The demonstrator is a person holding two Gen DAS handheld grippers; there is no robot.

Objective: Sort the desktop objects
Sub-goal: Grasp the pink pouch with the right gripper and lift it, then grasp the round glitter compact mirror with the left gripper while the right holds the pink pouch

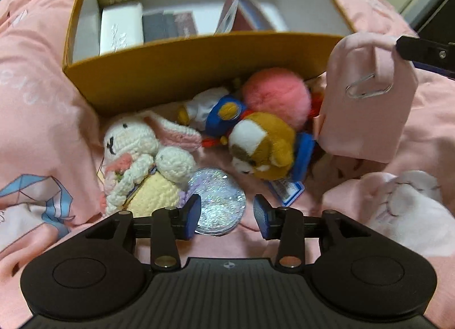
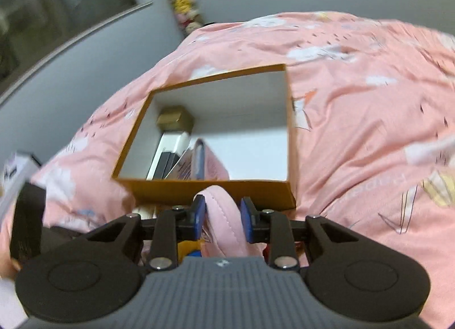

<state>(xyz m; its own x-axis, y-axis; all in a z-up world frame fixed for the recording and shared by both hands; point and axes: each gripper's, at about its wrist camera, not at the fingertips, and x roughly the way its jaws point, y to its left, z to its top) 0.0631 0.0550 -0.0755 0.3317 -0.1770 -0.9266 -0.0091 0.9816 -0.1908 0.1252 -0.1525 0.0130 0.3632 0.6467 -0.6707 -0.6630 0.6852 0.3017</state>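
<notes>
Pink pouch [image 2: 220,212] hangs pinched in right hand-held gripper [image 2: 222,216] near box rim [image 2: 210,184]; left hand-held gripper [image 1: 227,214] open.

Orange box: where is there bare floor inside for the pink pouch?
The orange box has bare white floor in its right half, bordered by the right wall and the leaning booklet. The left side is crowded: gold box, white box and dark boxes.

Four plush toys [image 1: 264,147] (one crocheted), one box [image 1: 199,67].
</notes>
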